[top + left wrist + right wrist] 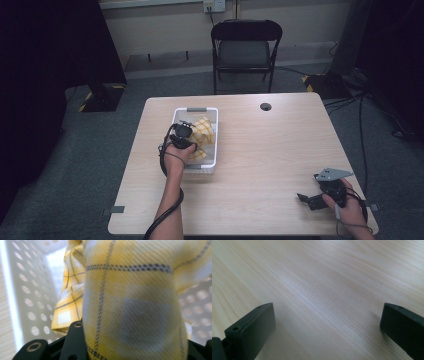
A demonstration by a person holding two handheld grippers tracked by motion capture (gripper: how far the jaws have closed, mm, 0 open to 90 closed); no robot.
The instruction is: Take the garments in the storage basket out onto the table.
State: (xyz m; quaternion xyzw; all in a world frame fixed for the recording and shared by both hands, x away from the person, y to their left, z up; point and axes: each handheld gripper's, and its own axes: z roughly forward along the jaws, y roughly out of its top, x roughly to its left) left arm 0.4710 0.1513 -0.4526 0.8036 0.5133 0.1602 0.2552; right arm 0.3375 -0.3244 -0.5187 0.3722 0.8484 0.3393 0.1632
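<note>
A: What is hard to make out?

B: In the left gripper view, the yellow checked cloth (pixel 130 300) sits so close that it covers the jaw tips; the left gripper (pixel 184 131) has the woven fabric bunched between its jaws, closed on it.

A: Where is that cloth?

B: In the white perforated plastic basket (pixel 214 150) at the left-centre of the table (pixel 260 150), with the person's left hand (pixel 177 152) over the basket's near half. Most of the cloth's lower folds are hidden by hand and gripper.

A: And the other side?

B: The right gripper (pixel 309 200) rests low at the near right corner, its jaws spread wide with only pale wood-grain tabletop between them. Its grey three-cornered plate (pixel 333 174) shows on top.
</note>
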